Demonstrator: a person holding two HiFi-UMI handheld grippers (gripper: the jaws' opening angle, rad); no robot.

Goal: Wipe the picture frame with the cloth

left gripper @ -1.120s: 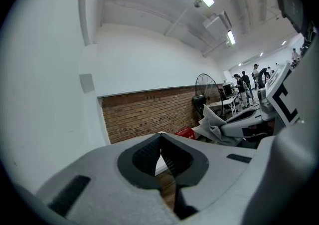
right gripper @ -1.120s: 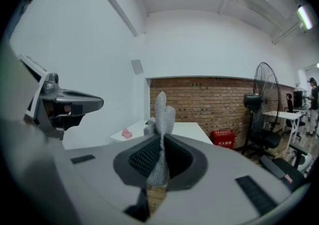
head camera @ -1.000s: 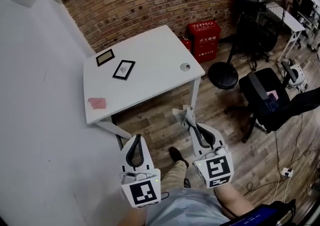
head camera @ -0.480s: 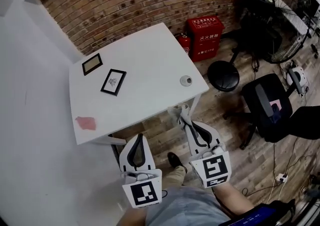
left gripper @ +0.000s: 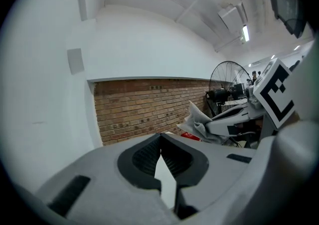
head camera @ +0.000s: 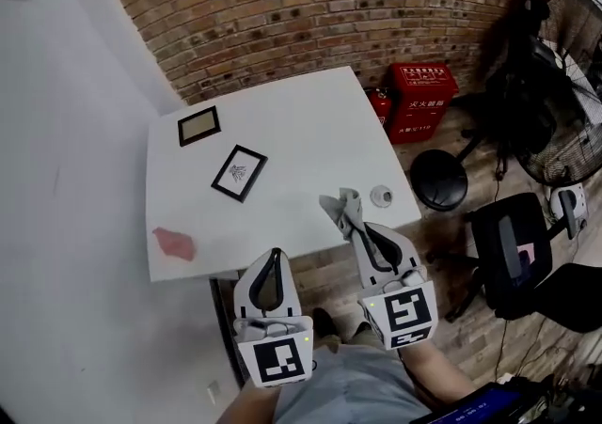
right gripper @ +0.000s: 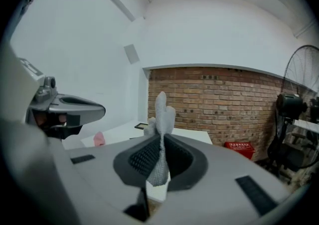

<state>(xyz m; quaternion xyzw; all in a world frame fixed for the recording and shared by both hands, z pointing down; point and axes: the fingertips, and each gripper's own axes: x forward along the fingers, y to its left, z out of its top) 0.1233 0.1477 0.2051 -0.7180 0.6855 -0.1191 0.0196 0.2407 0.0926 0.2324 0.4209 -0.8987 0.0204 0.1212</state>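
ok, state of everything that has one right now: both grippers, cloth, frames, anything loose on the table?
Left gripper: shut, empty.
Right gripper: shut on grey cloth.
Grey cloth: pinched, sticking up past the jaw tips.
Near picture frame: flat on the table, untouched.
Far picture frame: flat on the table, untouched.
Pink item: lying loose near the table's left edge.
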